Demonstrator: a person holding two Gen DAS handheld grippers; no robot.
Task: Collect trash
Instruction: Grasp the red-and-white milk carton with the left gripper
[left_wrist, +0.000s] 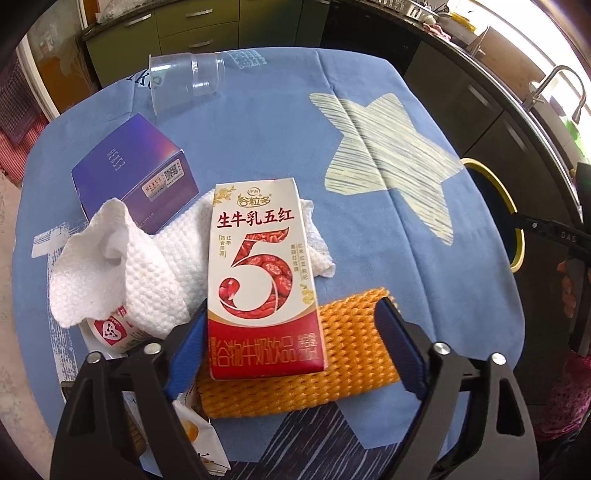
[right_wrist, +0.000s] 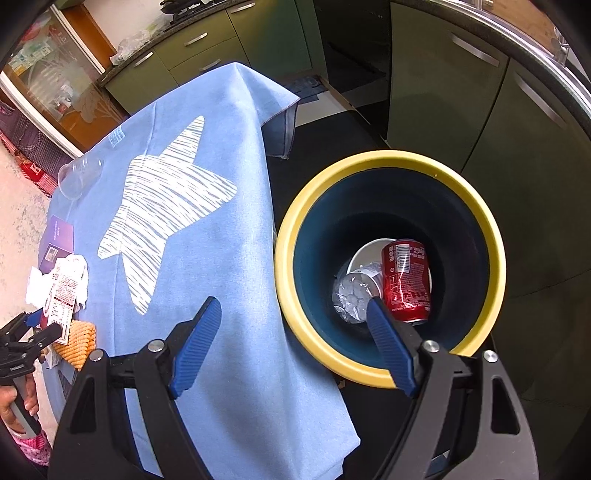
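The left gripper (left_wrist: 291, 325) is spread around the near end of the red-and-white milk carton (left_wrist: 264, 273), which lies on the orange foam net (left_wrist: 351, 350) and the crumpled paper towel (left_wrist: 147, 266) on the blue tablecloth (left_wrist: 266, 140); its left pad touches the carton, the right stands clear. It should centre and close squarely on the sides. The right gripper (right_wrist: 291, 339) hangs spread and empty near the yellow-rimmed bin (right_wrist: 391, 162), right of the table.

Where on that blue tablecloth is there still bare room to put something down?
Bare cloth lies over the pale star print, between the clear plastic cup and the yellow-rimmed bin. It is crowded near the purple box, white paper towel, red-and-white milk carton and orange foam net.
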